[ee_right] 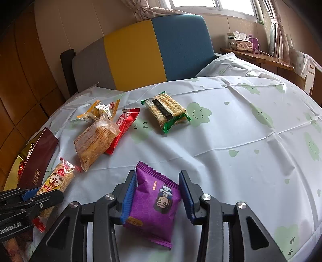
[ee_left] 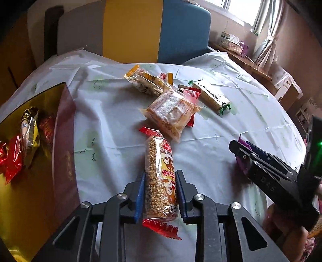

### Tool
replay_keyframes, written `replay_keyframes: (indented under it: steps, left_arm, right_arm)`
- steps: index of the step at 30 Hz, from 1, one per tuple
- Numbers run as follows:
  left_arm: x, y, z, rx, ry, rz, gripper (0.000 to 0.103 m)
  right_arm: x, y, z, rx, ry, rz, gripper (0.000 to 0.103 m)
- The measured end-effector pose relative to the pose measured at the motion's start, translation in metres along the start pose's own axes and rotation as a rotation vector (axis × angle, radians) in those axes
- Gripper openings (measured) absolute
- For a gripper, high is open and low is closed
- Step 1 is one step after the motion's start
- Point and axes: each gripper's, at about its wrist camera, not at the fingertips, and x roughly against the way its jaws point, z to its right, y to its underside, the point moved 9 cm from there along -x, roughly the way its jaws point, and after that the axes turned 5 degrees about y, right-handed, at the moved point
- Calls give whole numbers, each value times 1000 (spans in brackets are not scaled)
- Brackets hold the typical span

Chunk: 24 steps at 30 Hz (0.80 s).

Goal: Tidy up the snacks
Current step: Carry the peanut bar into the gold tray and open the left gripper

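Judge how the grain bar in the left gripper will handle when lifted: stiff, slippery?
The grain bar is a dense pressed block, so probably stiff. Its glossy wrapper may slip between the left gripper's narrow pads. It looks light.

A home living space: a sofa (ee_right: 153,54) in grey, yellow and blue panels stands at the far side, curtains (ee_right: 279,30) hang by a window (ee_right: 213,6), and tissue boxes (ee_right: 241,43) sit on a wooden side shelf (ee_right: 261,56) far right.
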Motion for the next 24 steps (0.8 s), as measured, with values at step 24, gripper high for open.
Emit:
replay_keyframes:
  steps: [24]
  left_arm:
    - [81,5,-39,106,54,126,28]
  right_arm:
    - [0,0,-1,7,9,2,43]
